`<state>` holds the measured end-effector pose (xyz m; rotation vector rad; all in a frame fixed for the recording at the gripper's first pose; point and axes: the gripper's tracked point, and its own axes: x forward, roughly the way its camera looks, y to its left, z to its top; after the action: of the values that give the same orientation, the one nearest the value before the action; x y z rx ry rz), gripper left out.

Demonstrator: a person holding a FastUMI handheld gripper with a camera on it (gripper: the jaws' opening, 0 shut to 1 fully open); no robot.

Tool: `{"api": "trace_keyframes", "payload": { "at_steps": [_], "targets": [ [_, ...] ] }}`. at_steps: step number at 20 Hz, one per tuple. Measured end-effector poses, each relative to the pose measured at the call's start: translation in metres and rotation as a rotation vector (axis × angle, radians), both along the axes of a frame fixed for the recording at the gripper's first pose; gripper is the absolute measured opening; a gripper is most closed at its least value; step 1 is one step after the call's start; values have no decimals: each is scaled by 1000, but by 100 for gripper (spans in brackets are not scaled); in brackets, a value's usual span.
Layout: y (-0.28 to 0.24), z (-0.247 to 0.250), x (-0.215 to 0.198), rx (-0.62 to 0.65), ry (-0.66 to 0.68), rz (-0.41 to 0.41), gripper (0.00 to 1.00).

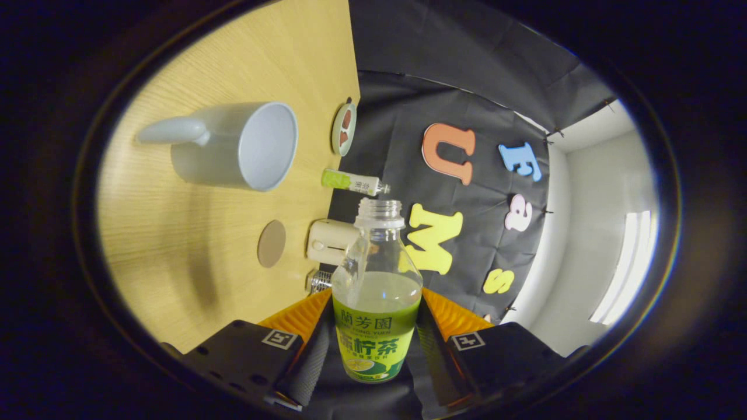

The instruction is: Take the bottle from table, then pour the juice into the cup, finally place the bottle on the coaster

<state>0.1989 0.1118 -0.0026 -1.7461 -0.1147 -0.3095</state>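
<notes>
The tongs [376,344] clamp the bottle [377,303] between both fingers, its long axis pointing straight ahead toward 12 o'clock, uncapped mouth leading. The cup [236,146] lies at about 10 o'clock from that mouth, its opening facing the bottle; the coaster [272,243] sits on the tabletop [175,262] nearer, near 9 o'clock.

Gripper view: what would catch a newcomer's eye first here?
The open bottle, half full of green juice, clamped between the gripper fingers. Beyond it, the pale cup stands on the wooden table, with the round brown coaster between cup and fingers.
</notes>
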Motion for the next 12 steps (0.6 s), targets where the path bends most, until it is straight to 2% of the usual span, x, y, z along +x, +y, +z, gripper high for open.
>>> {"api": "trace_keyframes", "payload": {
  "at_steps": [12],
  "targets": [
    [14, 1, 0, -89, -6, 3, 81]
  ]
}}
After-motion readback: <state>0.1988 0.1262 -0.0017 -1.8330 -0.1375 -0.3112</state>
